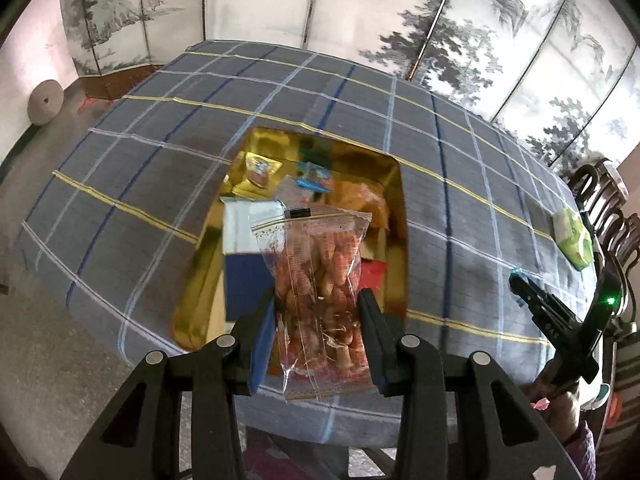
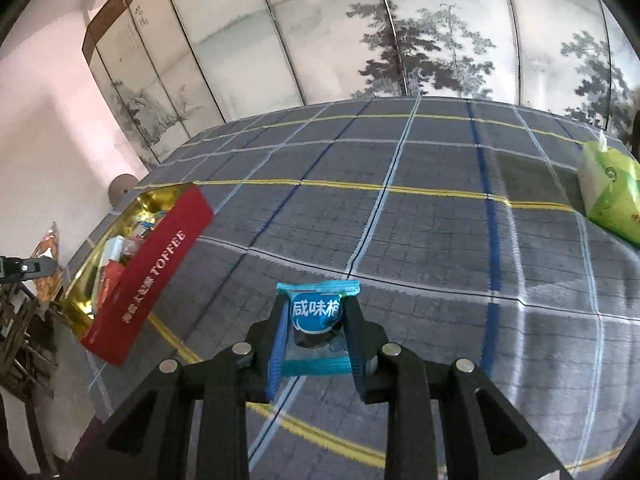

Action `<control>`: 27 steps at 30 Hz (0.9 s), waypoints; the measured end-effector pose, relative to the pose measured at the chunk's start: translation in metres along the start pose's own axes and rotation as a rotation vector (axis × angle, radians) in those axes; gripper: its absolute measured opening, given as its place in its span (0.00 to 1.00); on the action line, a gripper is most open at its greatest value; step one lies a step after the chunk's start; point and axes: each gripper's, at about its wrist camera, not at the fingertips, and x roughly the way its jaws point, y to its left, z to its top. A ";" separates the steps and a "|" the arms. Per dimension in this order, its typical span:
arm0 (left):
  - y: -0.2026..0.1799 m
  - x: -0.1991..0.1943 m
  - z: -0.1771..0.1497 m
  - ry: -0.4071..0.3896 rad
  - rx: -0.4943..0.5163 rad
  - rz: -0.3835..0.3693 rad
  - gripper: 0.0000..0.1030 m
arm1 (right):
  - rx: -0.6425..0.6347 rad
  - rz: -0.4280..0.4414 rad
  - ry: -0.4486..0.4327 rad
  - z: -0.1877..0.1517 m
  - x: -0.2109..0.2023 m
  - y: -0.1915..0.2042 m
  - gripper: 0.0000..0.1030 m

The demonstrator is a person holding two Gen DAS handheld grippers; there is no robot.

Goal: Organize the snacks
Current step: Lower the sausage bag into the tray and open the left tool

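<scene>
With left tool (image 1: 318,320) clamped on the peanut bag (image 1: 320,280) above the toffee tin (image 1: 188,320) and right tool (image 2: 314,320) gripping the blue candy (image 2: 316,310), lower gently, release inside.

The toffee box (image 2: 148,276) sits on the table (image 2: 400,220) at its left part, with snack packets (image 1: 260,168) inside. A tissue pack (image 2: 612,196) lies well apart, far right.
</scene>
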 end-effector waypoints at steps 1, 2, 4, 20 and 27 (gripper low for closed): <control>0.002 0.001 0.003 -0.003 0.002 0.002 0.35 | 0.004 -0.008 0.007 0.000 0.005 -0.001 0.26; 0.004 0.004 0.008 -0.006 0.006 0.009 0.35 | 0.014 -0.014 0.012 0.001 0.008 -0.005 0.26; 0.007 0.008 0.017 -0.009 0.015 0.016 0.35 | 0.030 -0.024 0.017 0.001 0.013 -0.010 0.26; 0.007 0.067 0.075 -0.022 0.087 0.088 0.35 | 0.009 -0.061 0.027 0.005 0.021 -0.004 0.26; 0.008 0.080 0.075 -0.027 0.111 0.131 0.35 | 0.007 -0.065 0.038 0.006 0.024 -0.004 0.26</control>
